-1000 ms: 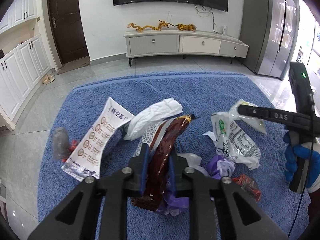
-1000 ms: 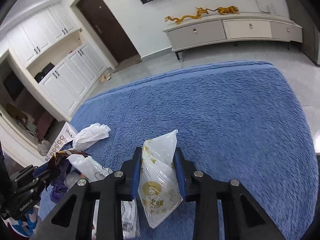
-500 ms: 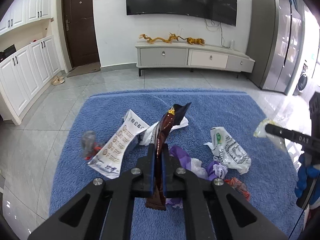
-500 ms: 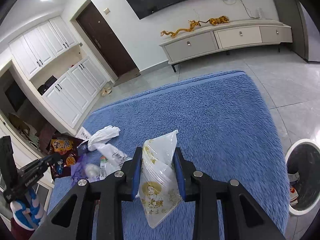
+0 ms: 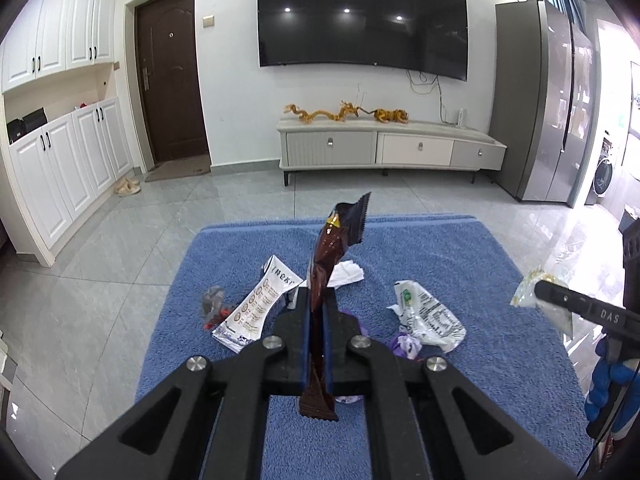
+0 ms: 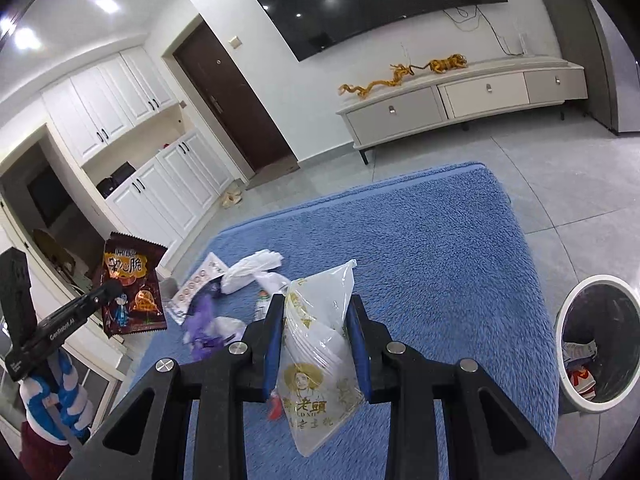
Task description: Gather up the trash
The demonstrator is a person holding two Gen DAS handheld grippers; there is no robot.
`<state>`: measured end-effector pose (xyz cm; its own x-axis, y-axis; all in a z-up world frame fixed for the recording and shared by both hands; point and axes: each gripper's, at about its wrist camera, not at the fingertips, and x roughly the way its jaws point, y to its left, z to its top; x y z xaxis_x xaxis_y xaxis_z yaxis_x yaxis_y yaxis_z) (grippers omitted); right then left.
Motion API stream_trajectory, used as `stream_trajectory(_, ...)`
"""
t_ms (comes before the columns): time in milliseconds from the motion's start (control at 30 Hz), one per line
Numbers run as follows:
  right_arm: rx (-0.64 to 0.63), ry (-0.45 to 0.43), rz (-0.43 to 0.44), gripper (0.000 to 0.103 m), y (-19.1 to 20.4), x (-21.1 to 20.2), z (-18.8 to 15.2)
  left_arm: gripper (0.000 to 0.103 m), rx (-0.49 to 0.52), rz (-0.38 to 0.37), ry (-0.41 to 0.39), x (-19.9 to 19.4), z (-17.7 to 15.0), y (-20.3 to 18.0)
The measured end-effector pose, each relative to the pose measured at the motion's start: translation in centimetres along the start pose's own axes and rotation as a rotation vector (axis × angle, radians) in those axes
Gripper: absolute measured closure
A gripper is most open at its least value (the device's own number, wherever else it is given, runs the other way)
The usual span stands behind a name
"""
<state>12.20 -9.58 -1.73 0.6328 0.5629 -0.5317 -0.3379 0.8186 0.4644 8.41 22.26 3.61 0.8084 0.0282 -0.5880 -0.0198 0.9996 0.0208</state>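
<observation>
My left gripper (image 5: 318, 304) is shut on a dark brown snack wrapper (image 5: 334, 248) and holds it upright, high above the blue rug (image 5: 440, 256); the wrapper also shows in the right wrist view (image 6: 130, 292). My right gripper (image 6: 316, 312) is shut on a clear plastic bag with gold print (image 6: 316, 364), also held above the rug. A white trash bin (image 6: 592, 340) with a dark liner stands on the floor at the rug's right edge. Loose trash lies on the rug: a white printed packet (image 5: 260, 304), a white tissue (image 5: 348, 274), a clear printed bag (image 5: 428, 316), purple scraps (image 5: 404, 342).
A grey TV cabinet (image 5: 384, 148) stands against the far wall under a wall TV. White cupboards (image 5: 60, 168) line the left side, a fridge (image 5: 548, 104) the right. Grey tiled floor (image 5: 100, 260) surrounds the rug.
Both grippers have risen well above the rug with their wrappers. The trash bin has come into the right wrist view. The left jaws closed tighter on the brown wrapper.
</observation>
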Motion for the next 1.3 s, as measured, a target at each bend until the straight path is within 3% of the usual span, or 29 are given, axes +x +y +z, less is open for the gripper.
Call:
stream_trajectory(333, 0.018, -0.070, 0.055, 0.074, 0.3, -3.7, -0.5, 0.098, 0.012, -0.001, -0.041, -2.7, 1.5, -2.3)
stream_trajectory(567, 0.079, -0.134, 0.051, 0.074, -2.2, -6.2, -0.4, 0.099, 0.034, -0.080, -0.041, -2.6, 3.2, -6.7)
stream_trajectory(833, 0.200, -0.219, -0.039, 0.074, -7.7, -9.4, 0.0, 0.098, 0.097, -0.188, -0.004, 0.7, 4.8, -14.7)
stream_trajectory(1300, 0.505, -0.318, -0.287, 0.074, -20.5, -12.4, -0.8, 0.099, 0.244, -0.385, 0.117, 8.8, 5.1, -31.1)
